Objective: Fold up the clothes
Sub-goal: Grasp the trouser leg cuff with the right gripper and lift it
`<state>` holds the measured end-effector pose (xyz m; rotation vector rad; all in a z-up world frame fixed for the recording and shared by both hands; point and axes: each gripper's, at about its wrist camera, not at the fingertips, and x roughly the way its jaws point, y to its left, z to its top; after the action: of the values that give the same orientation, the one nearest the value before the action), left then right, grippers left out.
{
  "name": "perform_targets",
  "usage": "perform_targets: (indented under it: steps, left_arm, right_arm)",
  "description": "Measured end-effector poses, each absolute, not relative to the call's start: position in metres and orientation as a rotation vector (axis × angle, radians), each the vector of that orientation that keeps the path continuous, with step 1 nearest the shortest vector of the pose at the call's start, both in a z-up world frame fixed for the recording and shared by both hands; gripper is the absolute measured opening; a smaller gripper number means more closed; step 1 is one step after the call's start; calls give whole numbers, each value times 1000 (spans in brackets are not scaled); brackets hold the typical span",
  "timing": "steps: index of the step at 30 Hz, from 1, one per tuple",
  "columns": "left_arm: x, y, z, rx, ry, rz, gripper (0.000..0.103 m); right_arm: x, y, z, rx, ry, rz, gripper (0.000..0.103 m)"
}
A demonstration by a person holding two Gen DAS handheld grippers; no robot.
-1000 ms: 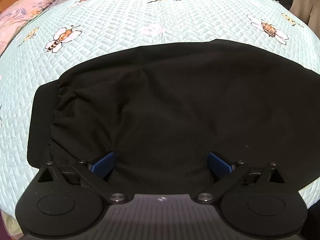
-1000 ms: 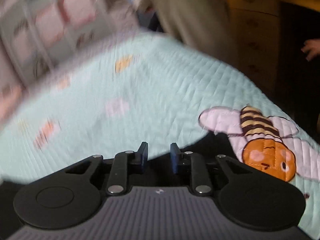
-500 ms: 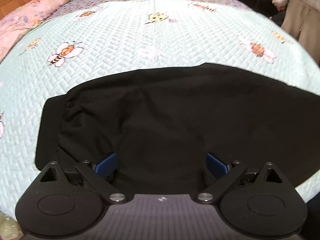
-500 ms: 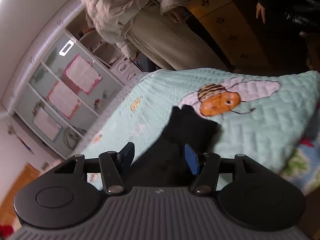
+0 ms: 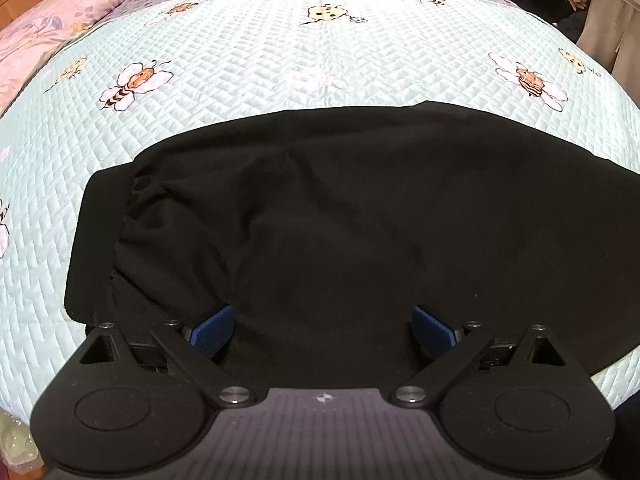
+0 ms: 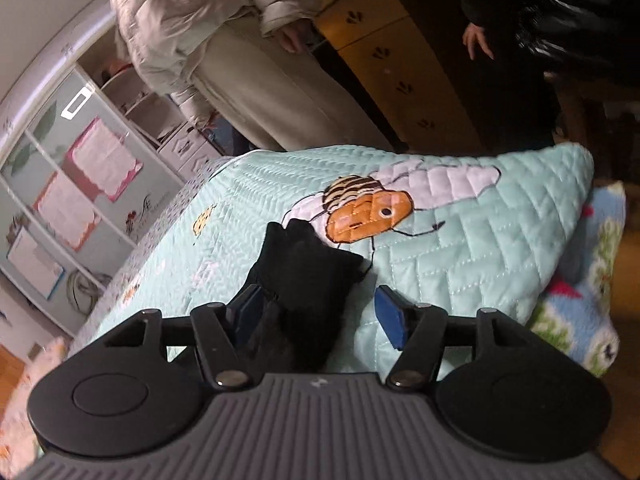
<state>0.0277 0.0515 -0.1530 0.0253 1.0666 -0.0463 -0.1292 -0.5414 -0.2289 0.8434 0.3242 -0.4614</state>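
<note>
Spread across a bee-patterned quilted bed [image 5: 248, 60], a black garment [image 5: 360, 208] is being released at its end as the right gripper [image 6: 320, 316] is being opened around it, while the left gripper [image 5: 324, 326] is being held wide, empty, over the cloth.

Garment [image 5: 340, 208] lies flat on quilt [image 5: 280, 60], lower centre of left wrist frame; waistband end at left. Pillow [image 5: 60, 20] on bed, upper left corner.
</note>
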Motion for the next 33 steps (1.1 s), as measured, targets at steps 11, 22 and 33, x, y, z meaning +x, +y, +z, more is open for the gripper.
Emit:
perform_targets:
  steps: [11,22,33]
  left_arm:
    - [29,51,-157,28,1079,-54,97]
    - [28,56,-159,11,1078,-61,98]
    - [24,60,-158,-7,1059,-64,99]
  right_arm:
    - [-114,-552,-243,923,265,-391,84]
    - [-106,-557,-249,903,320,-213,31]
    - [-94,-569,-249,983,361,-209,26]
